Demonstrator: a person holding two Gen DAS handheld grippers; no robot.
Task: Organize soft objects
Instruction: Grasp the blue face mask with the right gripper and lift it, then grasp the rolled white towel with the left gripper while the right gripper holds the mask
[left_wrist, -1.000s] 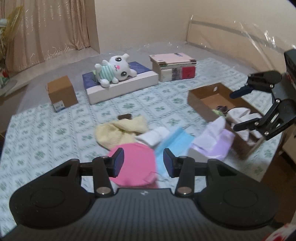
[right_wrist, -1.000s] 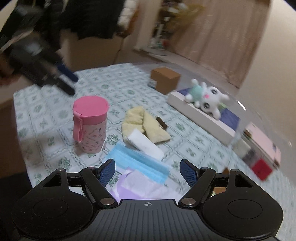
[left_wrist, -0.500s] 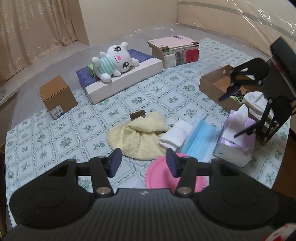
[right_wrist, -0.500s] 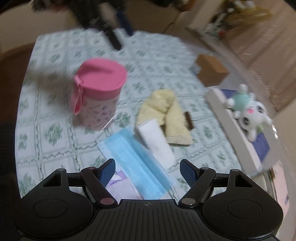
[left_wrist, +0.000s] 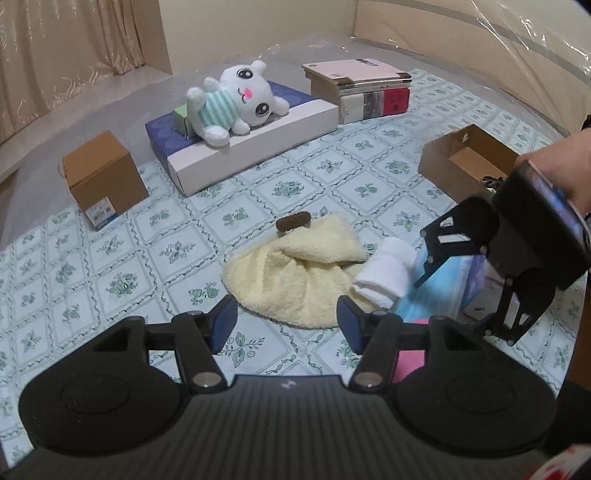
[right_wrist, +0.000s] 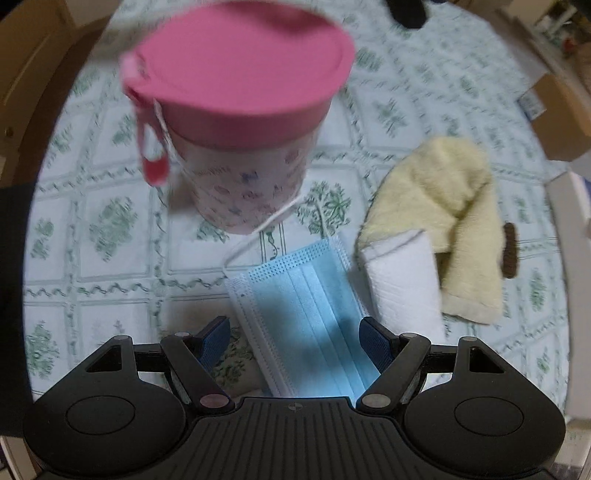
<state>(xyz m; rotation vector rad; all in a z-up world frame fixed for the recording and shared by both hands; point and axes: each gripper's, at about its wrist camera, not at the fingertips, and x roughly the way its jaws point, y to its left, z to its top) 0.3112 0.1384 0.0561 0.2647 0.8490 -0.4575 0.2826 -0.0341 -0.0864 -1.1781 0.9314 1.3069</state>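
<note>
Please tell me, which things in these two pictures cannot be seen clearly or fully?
- Open box contents: left wrist view, right gripper and hand cover them.
- Purple pack: left view, mostly behind that gripper.
- Pink cup: right wrist view, blurred, print unreadable; left view shows only a pink patch behind the left gripper.
- Brown box label: too small.

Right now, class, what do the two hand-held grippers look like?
Both are matte black. The left hand-held gripper and the right hand-held gripper have dark blue pads on slim fingers, silver pivot pins, cut-out linkages, round side housings and a ribbed body.
</note>
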